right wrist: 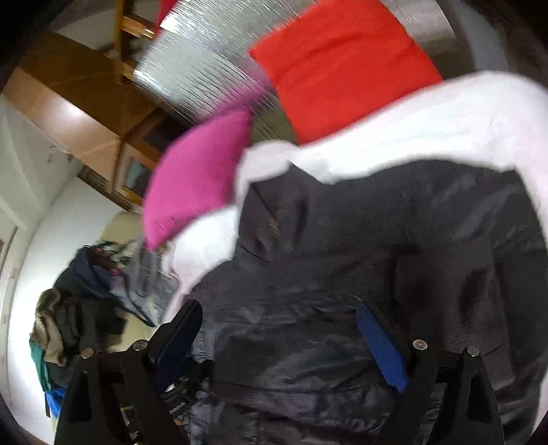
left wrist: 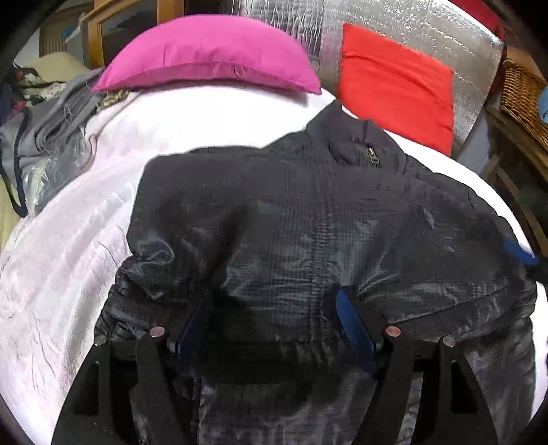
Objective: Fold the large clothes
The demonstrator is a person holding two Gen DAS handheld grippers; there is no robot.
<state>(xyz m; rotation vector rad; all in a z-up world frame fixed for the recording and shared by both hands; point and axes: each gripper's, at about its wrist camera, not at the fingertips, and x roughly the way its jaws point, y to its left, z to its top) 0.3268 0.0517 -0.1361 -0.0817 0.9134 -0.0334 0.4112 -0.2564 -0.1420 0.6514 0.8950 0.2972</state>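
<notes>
Dark jacket (left wrist: pixel 308 212) on white bed (left wrist: pixel 68 256)

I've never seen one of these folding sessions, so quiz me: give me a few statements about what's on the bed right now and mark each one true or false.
1. The dark jacket lies spread on a white bed cover. True.
2. The jacket's collar zip is wide open. False: the zipper pull sits up at the collar, which looks closed.
3. A pink pillow and a red cushion sit beyond the jacket. True.
4. The left gripper is clamped shut with its fingers touching. False: its fingers stand well apart over the jacket.
5. The red cushion lies on top of the jacket. False: it leans against a silvery backing behind it.
</notes>
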